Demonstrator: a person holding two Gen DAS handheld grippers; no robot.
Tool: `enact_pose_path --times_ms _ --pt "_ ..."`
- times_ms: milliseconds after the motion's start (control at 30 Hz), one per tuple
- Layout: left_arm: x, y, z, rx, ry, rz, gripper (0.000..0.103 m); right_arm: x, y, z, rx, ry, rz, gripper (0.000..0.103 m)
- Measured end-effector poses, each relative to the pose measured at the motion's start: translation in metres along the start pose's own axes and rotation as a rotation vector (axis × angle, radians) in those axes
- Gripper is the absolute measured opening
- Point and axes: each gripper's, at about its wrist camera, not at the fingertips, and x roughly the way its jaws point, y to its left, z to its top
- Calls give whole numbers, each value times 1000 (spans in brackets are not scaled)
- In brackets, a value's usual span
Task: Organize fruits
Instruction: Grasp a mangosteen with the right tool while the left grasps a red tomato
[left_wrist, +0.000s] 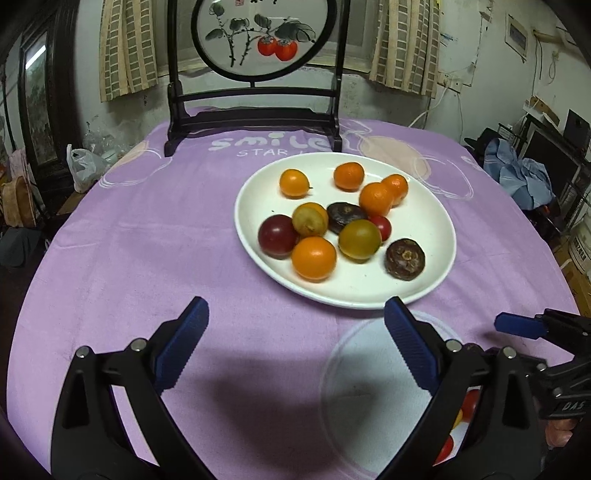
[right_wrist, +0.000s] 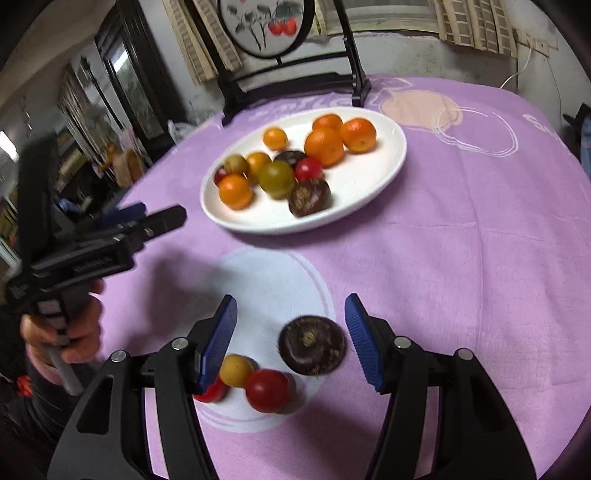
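Note:
A white plate (left_wrist: 436, 229) holds several fruits: orange kumquats (left_wrist: 314, 258), dark red and green-brown tomatoes (left_wrist: 360, 239) and dark brown water chestnuts (left_wrist: 405, 259). It also shows in the right wrist view (right_wrist: 369, 184). A clear round dish (right_wrist: 266, 280) lies near me with a red tomato (right_wrist: 267, 389), a yellow one (right_wrist: 235, 370) and a dark water chestnut (right_wrist: 312, 345). My right gripper (right_wrist: 291, 341) is open, with the water chestnut between its fingers, loose. My left gripper (left_wrist: 295, 339) is open and empty, short of the plate.
A purple cloth (left_wrist: 147, 240) covers the round table. A dark wooden stand with a round persimmon painting (left_wrist: 258, 37) stands behind the plate. The left gripper and the hand on it (right_wrist: 74, 258) show left of the dish.

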Motion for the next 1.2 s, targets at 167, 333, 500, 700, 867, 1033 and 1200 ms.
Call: enact_pose_path --times_ms 167,333,500,700,867,1033,1200 --pt "2 -8 -3 37 5 25 98 9 3 -5 -34 41 -62 61" --pt "-2 -8 -3 43 -11 31 98 16 6 -9 -57 69 -63 61" --pt "-3 -4 -4 28 -5 28 98 24 2 -11 -49 97 -71 55" --pt "-6 -3 -4 19 -11 8 98 28 1 -14 -51 109 -85 43" --pt "-7 -11 -10 77 2 -32 98 13 -15 -8 43 33 -14 43" --pt "-21 -45 -34 290 48 -316 92 -12 -23 -1 87 -92 -12 43" --pt "-28 -71 -66 474 101 -425 83 -9 -30 -1 125 -63 -3 43"
